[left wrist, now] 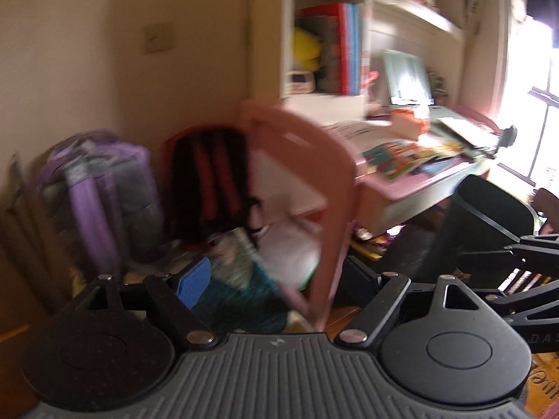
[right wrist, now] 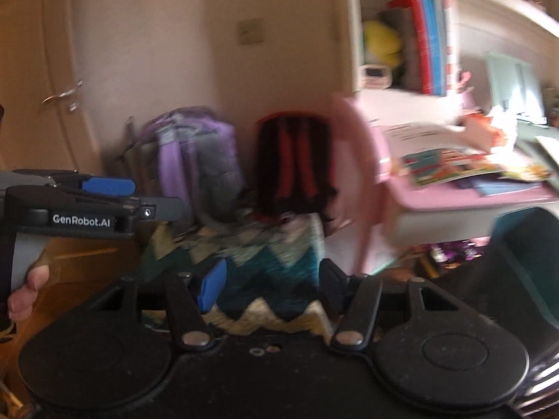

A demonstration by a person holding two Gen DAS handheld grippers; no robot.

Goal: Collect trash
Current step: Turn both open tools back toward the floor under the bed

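Both views are blurred. In the left wrist view my left gripper (left wrist: 276, 279) stands open with nothing between its fingers, aimed at a pink chair (left wrist: 314, 174). My right gripper (right wrist: 272, 282) is open and empty too, over a zigzag-patterned cloth (right wrist: 265, 262). A dark bin stands at the right of both views (left wrist: 489, 209) (right wrist: 524, 244), below the desk edge. What looks like crumpled orange and white paper (left wrist: 408, 118) (right wrist: 482, 129) lies on the pink desk (right wrist: 454, 199) among picture books. The right wrist view also shows my left gripper (right wrist: 139, 197) from the side, held by a hand (right wrist: 24, 289).
A purple backpack (right wrist: 195, 160) and a black-and-red backpack (right wrist: 293, 160) lean against the wall. White shelves with books (right wrist: 426, 42) rise above the desk. A door with a handle (right wrist: 63, 96) is at the far left. Bright window (left wrist: 538, 104) at right.
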